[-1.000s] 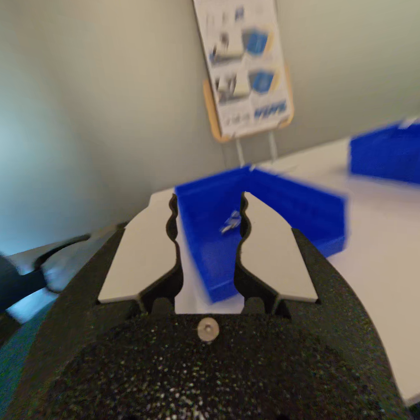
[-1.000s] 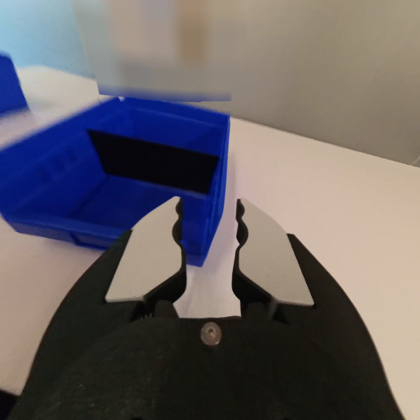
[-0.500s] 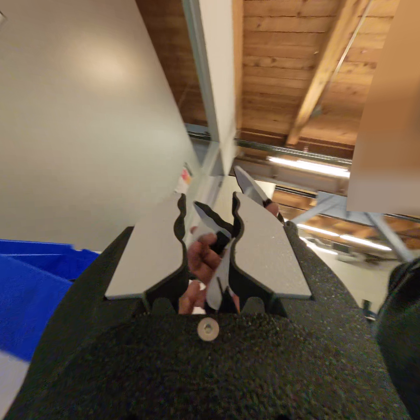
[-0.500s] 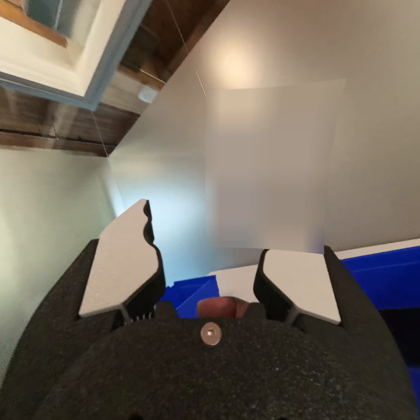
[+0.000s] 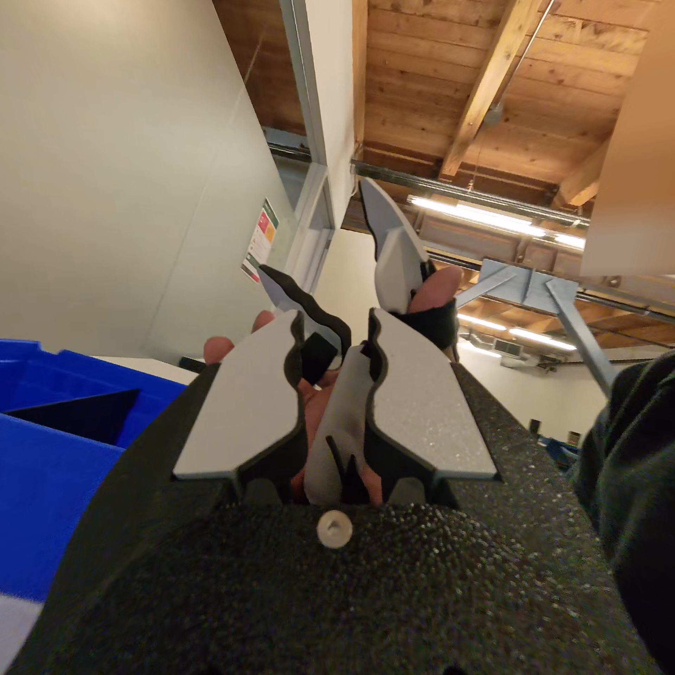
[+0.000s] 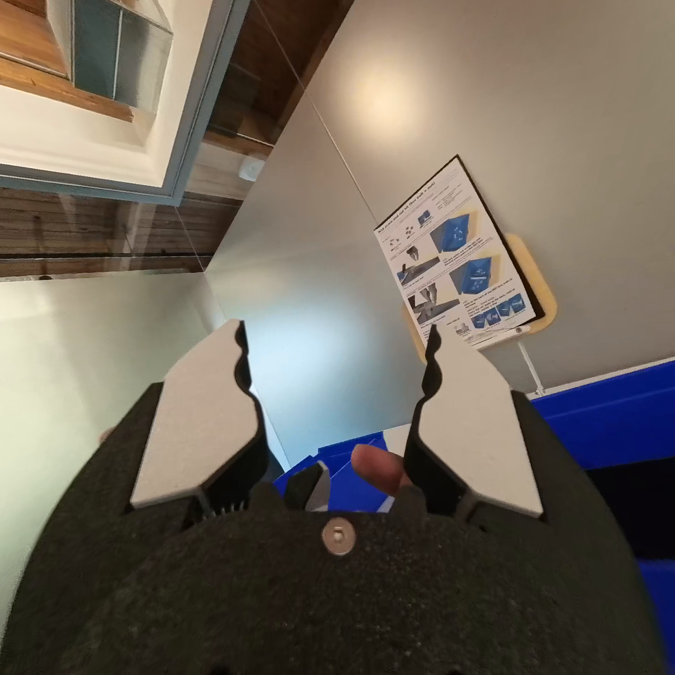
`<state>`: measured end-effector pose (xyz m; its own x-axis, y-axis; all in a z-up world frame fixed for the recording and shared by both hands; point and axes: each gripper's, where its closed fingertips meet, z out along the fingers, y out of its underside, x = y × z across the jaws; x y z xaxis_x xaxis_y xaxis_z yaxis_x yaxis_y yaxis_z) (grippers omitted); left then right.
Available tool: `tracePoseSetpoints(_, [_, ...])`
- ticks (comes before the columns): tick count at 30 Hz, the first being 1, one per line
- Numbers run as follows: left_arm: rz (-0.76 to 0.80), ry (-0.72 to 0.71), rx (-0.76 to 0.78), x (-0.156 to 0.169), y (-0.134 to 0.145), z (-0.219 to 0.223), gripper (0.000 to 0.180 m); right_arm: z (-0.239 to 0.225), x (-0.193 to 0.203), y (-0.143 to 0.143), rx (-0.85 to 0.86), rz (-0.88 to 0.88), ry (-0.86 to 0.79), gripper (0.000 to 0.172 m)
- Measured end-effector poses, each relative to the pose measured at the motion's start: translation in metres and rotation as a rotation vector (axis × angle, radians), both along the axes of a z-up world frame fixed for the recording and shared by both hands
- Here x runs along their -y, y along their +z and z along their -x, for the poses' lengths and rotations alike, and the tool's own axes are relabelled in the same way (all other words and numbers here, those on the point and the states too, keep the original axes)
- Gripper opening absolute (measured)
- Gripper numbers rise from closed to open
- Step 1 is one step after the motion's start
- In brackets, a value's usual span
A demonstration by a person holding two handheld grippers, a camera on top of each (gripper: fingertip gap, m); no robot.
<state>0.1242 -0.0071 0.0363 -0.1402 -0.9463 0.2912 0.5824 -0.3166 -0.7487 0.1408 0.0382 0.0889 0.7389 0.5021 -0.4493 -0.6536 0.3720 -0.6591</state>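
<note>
The left gripper [image 5: 334,328] points upward toward the ceiling with its jaws partly open, a narrow gap between the fingertips. Nothing is clamped between its pads. Seen through and just beyond that gap is the right gripper [image 5: 328,252], held in a person's hand [image 5: 433,292] wearing a dark fingerless glove; one of its grey fingers [image 5: 339,423] crosses the gap close to the left gripper's right pad, but whether they touch cannot be told. Low to the left of the left gripper sits a blue bin [image 5: 54,475] with a black divider [image 5: 84,412] inside.

The right gripper [image 6: 338,328] also tilts upward, its jaws spread wide and holding nothing; only a plain wall shows between its fingertips. Just past its right fingertip an instruction sheet [image 6: 456,255] stands on a light wooden holder [image 6: 540,292]. Below its fingers a fingertip [image 6: 376,471] and blue bins [image 6: 621,412] show.
</note>
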Motion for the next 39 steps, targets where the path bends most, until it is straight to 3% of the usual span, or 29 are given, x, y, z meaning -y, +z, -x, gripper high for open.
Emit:
tracePoseSetpoints(6, [-0.037,-0.061,-0.022,0.017,-0.001,-0.005,0.027,-0.003,-0.001,-0.005,-0.004,0.056,0.046,0.084])
tracePoseSetpoints(9, [-0.107,-0.028,-0.028,0.018,0.002,0.0,0.031,-0.008,0.002,0.004,0.131,-0.023,-0.085,0.084])
tracePoseSetpoints(10, [-0.138,0.012,-0.042,0.015,0.001,0.005,0.034,-0.018,0.001,0.006,0.194,-0.041,-0.193,0.094])
tracePoseSetpoints(12, [-0.214,0.183,-0.118,0.002,-0.002,0.019,0.047,-0.033,0.002,0.006,0.299,-0.03,-0.326,0.09])
tracePoseSetpoints(15, [-0.303,0.653,-0.314,-0.056,-0.007,0.072,0.064,-0.036,-0.012,-0.012,0.407,0.085,-0.336,0.086])
tracePoseSetpoints(17, [-0.318,1.029,-0.49,-0.102,-0.011,0.133,0.063,-0.032,-0.031,-0.035,0.483,0.206,-0.322,0.083])
tracePoseSetpoints(19, [-0.257,1.227,-0.736,-0.137,-0.032,0.186,0.061,-0.026,-0.045,-0.058,0.529,0.306,-0.311,0.079])
tracePoseSetpoints(23, [0.012,1.23,-1.058,-0.169,-0.095,0.239,0.066,-0.022,-0.066,-0.105,0.679,0.505,-0.36,0.066])
tracePoseSetpoints(27, [0.069,1.22,-1.175,-0.172,-0.128,0.243,0.047,-0.024,-0.079,-0.144,0.81,0.664,-0.323,0.043])
tracePoseSetpoints(29, [0.084,1.222,-1.232,-0.176,-0.139,0.241,0.041,-0.023,-0.082,-0.159,0.851,0.707,-0.288,0.04])
tracePoseSetpoints(31, [0.087,1.217,-1.289,-0.18,-0.149,0.242,0.018,-0.019,-0.082,-0.16,0.866,0.688,-0.274,0.031])
tracePoseSetpoints(33, [0.072,1.239,-1.298,-0.183,-0.149,0.248,0.007,-0.012,-0.082,-0.161,0.895,0.675,-0.265,0.017])
tracePoseSetpoints(35, [0.076,1.239,-1.298,-0.186,-0.15,0.25,0.006,-0.009,-0.084,-0.161,0.902,0.664,-0.281,0.003])
tracePoseSetpoints(39, [0.089,1.261,-1.3,-0.194,-0.15,0.26,0.004,-0.017,-0.094,-0.161,0.874,0.683,-0.314,0.0])
